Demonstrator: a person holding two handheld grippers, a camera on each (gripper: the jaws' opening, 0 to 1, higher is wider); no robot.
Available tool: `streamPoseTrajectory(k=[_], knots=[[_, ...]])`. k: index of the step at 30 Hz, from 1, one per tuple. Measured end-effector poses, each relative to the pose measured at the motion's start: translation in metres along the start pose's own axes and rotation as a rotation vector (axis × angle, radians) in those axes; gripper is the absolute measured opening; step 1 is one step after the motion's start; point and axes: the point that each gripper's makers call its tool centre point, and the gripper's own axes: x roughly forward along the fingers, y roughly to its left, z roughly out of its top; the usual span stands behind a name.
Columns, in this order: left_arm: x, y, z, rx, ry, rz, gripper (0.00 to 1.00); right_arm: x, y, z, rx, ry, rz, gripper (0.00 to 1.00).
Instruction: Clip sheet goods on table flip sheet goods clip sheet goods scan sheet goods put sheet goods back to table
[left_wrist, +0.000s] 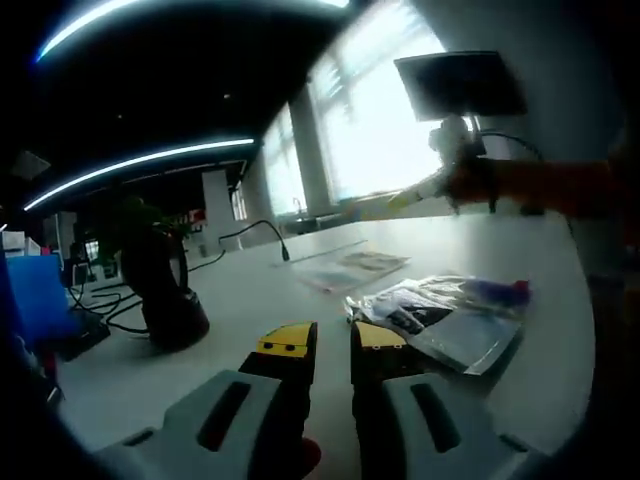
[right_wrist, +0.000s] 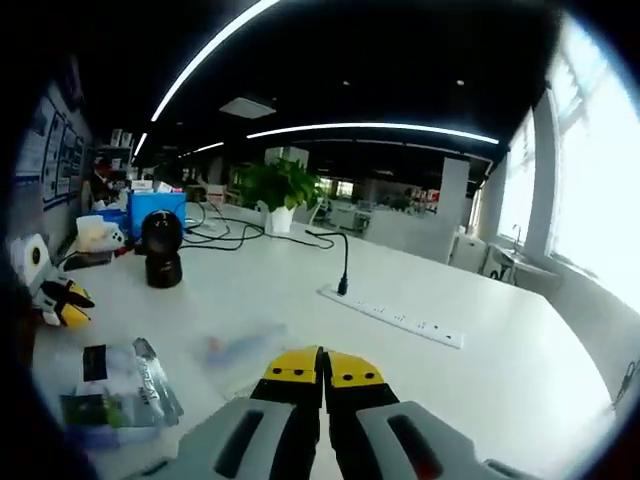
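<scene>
A pile of clear plastic sheet packets lies on the white table, just right of and beyond my left gripper. Its yellow-tipped jaws stand a little apart with nothing between them. A flat printed sheet lies farther back. In the right gripper view the same packets lie at the lower left. My right gripper hovers over the table with its tips pressed together, and a blurred bluish sheet lies just left of them. The left gripper shows at the left edge.
A black round scanner stands on the table with cables behind it. A potted plant, a blue box and a white power strip are nearby. A person's orange sleeve reaches in under a monitor.
</scene>
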Motion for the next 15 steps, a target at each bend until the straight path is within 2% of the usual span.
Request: streamPoseTrajectory(k=[4,15], knots=[[0.000,0.001,0.000,-0.003,0.002,0.004,0.06,-0.013,0.004,0.002,0.004,-0.024,0.010,0.00],[0.001,0.000,-0.001,-0.007,0.000,-0.001,0.06,-0.048,0.022,-0.006,-0.030,-0.056,0.030,0.00]])
